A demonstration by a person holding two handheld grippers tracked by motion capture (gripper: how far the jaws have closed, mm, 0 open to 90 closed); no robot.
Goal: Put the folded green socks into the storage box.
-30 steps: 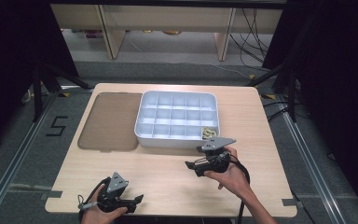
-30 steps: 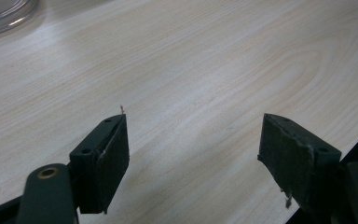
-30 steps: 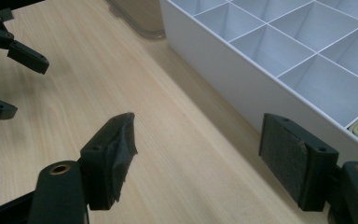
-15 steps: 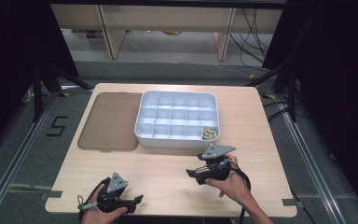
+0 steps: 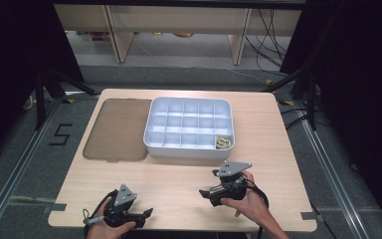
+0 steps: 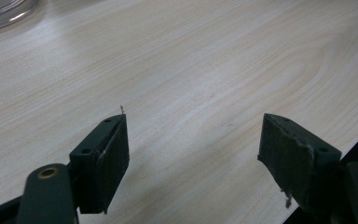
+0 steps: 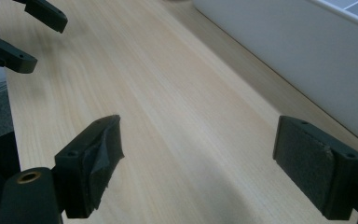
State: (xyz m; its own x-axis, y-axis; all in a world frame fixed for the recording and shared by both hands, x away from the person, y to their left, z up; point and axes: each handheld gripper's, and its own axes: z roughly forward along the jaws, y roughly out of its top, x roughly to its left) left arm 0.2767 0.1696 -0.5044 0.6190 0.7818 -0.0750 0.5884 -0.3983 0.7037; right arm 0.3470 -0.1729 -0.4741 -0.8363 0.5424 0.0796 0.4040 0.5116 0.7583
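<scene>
Wooden table (image 5: 278, 134) sits on a grey floor w/ dark frames either side and shelving at the far end. Vs a sec ago, right gripper (image 5: 205, 194) is lower and nearer the near edge, further from the white compartment tray (image 5: 189, 148); its jaws have just been opening, now wide apart w/ nothing between them, bare wood underneath. Left gripper (image 5: 147, 213) hasn't shifted: near-left corner, jaws also apart and empty, tips right at the near edge. Tray is at centre-far, w/ a small pale item (image 5: 223, 142) in its near-right compartment; brown lid (image 5: 117, 129) lies flat just left of the tray, touching or almost, can't tell. In the right gripper view the tray wall (image 7: 307, 56) is close on the right and the left gripper's jaws show far-left. Open room: broad strip of bare wood btwn tray and near edge, plus the gap btwn the two grippers and the right side of the table.
</scene>
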